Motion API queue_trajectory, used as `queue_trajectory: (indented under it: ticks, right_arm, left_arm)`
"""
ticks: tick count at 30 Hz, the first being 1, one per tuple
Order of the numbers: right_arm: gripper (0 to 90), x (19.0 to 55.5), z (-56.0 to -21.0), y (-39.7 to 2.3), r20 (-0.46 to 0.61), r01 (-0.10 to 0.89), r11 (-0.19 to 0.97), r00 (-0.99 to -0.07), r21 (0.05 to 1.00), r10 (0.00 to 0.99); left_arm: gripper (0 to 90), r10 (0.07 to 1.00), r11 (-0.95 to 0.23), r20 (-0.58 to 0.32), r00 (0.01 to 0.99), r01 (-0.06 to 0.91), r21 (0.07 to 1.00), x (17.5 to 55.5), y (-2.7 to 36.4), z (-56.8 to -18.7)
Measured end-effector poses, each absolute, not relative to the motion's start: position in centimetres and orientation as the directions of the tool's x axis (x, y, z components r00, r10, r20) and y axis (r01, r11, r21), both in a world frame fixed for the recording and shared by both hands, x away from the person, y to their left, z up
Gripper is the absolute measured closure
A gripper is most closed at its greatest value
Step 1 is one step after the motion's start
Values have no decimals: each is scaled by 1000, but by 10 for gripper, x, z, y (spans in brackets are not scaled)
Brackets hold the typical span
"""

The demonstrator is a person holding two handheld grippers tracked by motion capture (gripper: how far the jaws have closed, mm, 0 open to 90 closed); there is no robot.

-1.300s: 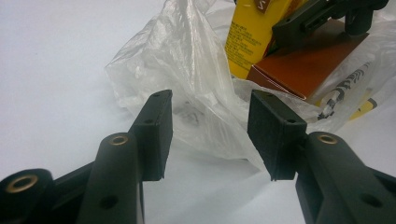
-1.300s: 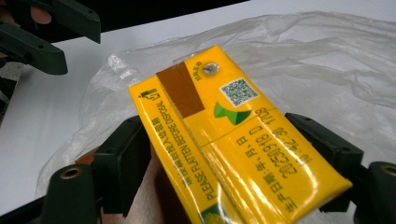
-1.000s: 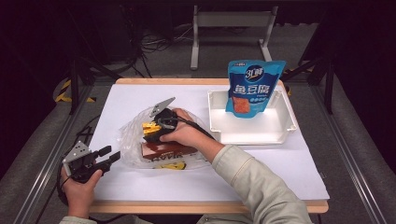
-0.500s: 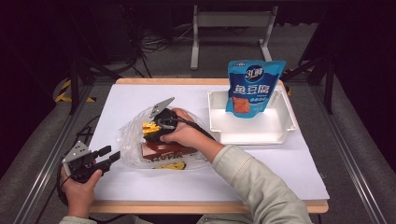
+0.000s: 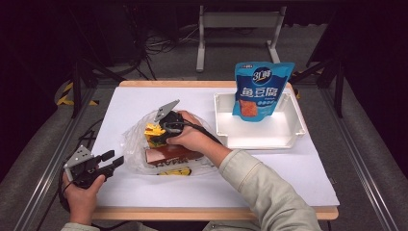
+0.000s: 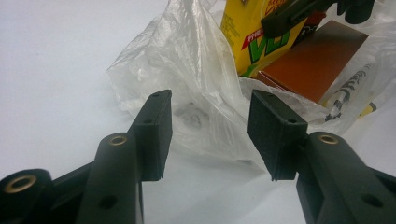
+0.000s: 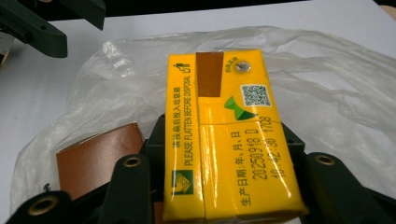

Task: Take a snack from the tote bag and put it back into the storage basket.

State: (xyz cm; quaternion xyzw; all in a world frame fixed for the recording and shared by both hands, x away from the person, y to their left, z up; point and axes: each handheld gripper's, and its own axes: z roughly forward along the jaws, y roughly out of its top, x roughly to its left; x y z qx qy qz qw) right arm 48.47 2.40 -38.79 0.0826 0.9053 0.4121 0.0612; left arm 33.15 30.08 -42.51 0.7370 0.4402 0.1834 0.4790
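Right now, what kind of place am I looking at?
Probably a lab recording bench: a white table on a metal frame in a dark room, floor cables behind, and handheld grippers working on bagged groceries.

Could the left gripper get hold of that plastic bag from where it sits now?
Probably yes. The left gripper has its jaws open, apart from the film, aimed at the near edge of the plastic bag, with bare table between them. The right gripper works the yellow carton, out of its path.
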Motion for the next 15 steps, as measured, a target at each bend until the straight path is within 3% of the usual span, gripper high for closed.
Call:
queue_trajectory:
  ticks: [15]
  right_arm:
    - [536,480,-350,16,-88,39,633,-982,773,168]
  left_arm:
    - [502,824,-152,-156,545,477,866,334,299,-425]
